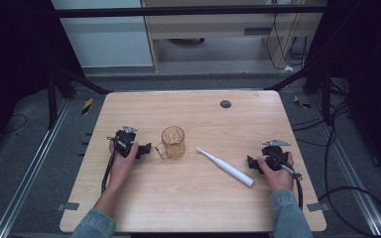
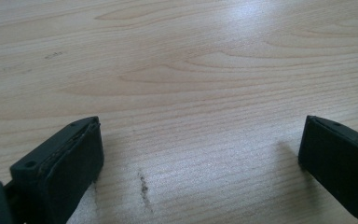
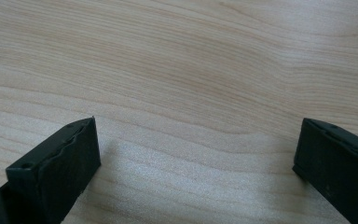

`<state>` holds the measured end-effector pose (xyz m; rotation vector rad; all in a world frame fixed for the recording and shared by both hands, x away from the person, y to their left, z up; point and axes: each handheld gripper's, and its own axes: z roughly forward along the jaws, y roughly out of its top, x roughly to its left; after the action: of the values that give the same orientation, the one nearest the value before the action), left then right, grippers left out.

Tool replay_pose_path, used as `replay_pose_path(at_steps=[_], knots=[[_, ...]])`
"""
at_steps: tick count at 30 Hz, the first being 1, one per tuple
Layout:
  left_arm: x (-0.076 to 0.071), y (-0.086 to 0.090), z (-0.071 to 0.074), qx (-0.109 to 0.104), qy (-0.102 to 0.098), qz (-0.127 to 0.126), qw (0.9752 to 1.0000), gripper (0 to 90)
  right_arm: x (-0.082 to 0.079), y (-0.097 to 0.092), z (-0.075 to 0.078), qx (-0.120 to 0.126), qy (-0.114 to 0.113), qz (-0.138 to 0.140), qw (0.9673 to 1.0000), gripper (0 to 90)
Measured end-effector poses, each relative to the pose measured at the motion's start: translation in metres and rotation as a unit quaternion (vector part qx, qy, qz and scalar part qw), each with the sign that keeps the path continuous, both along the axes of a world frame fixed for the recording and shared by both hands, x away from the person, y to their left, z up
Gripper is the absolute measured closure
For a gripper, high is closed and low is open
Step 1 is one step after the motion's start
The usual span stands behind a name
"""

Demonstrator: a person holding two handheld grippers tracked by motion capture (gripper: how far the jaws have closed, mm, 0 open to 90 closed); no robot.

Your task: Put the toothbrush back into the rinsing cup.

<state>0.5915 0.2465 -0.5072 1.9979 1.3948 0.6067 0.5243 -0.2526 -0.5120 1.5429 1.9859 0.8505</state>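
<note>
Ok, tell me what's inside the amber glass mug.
The amber glass mug looks empty: wood grain of the table shows through its ribbed wall. Its very bottom is too small to make out.

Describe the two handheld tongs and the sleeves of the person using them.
Both tongs are black. The left tongs and the right tongs each carry a grey three-cornered plate on top and trail a black cable back along the forearm. In the gripper views, each has two blocky black jaws with flat pads and small screw holes. The person wears blue denim sleeves.
</note>
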Motion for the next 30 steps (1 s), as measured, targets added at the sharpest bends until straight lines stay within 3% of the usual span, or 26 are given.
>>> replay_pose_path(at_steps=[7, 9, 10, 12, 16, 19, 20, 21, 27, 30], knots=[[-0.003, 0.000, 0.000, 0.000, 0.000, -0.001, 1.0000, 0.0, -0.002, 0.001, 0.000, 0.001, -0.001, -0.009, 1.0000, 0.9], [-0.002, 0.000, 0.000, 0.000, 0.000, -0.002, 1.0000, 0.0, -0.004, 0.002, 0.000, 0.001, -0.003, -0.011, 0.9999, 2.7], [-0.002, -0.001, 0.000, 0.000, 0.000, -0.001, 1.0000, 0.0, -0.005, 0.002, 0.001, 0.003, -0.007, -0.009, 0.9999, 9.8], [-0.002, -0.001, 0.000, 0.000, 0.000, 0.000, 1.0000, 0.0, -0.008, 0.002, 0.005, 0.005, -0.009, -0.009, 0.9999, 10.2], [-0.001, -0.001, 0.000, 0.000, 0.000, 0.000, 1.0000, 0.0, -0.020, 0.005, 0.021, 0.000, -0.026, 0.020, 0.9995, 13.9], [-0.001, -0.001, 0.000, -0.001, 0.000, 0.000, 1.0000, 0.0, -0.025, 0.008, 0.028, 0.007, -0.023, 0.030, 0.9993, 14.7], [-0.001, -0.001, 0.000, 0.000, 0.000, 0.001, 1.0000, 0.0, -0.032, 0.012, 0.035, 0.002, -0.022, 0.053, 0.9984, 15.1], [-0.001, -0.001, 0.000, 0.000, 0.000, 0.001, 1.0000, 0.0, -0.032, 0.012, 0.035, 0.002, -0.022, 0.053, 0.9984, 15.1], [-0.001, -0.001, 0.000, -0.001, 0.000, 0.000, 1.0000, 0.0, -0.046, 0.023, 0.049, -0.024, 0.006, 0.097, 0.9950, 21.3], [-0.001, -0.001, 0.000, -0.001, 0.000, 0.000, 1.0000, 0.0, -0.050, 0.030, 0.064, -0.043, 0.022, 0.116, 0.9921, 24.7]])
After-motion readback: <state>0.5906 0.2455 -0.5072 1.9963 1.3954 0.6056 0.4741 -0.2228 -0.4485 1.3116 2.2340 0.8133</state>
